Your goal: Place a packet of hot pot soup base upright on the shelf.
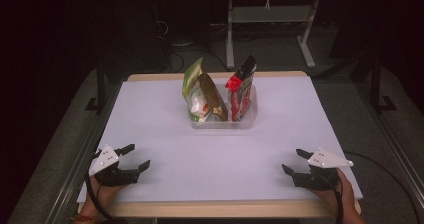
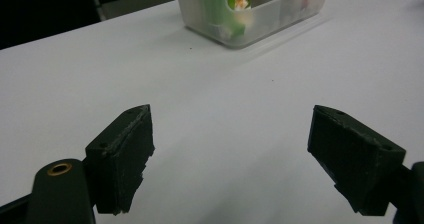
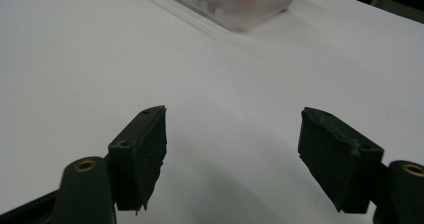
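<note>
A clear plastic bin (image 1: pixel 248 118) stands at the middle back of the white table (image 1: pixel 165 124). Upright in it are a green and white snack bag (image 1: pixel 196 95), a brown packet (image 1: pixel 214 101) and a red and black bag (image 1: pixel 241 86). My left gripper (image 1: pixel 138 157) rests open near the front left edge, nothing between its jaws. My right gripper (image 1: pixel 295 160) rests open near the front right edge, also holding nothing. The bin (image 2: pixel 260 19) lies ahead of the left gripper (image 2: pixel 230 149) in the left gripper view. The bin (image 3: pixel 250 6) lies ahead of the right gripper (image 3: pixel 232 149) in the right gripper view.
The table has a wooden rim (image 1: pixel 220 209) along its front. Behind it stand a desk frame with white legs (image 1: pixel 305 39) and cables on a dark floor. Metal rails (image 1: pixel 400 149) run along both sides of the table.
</note>
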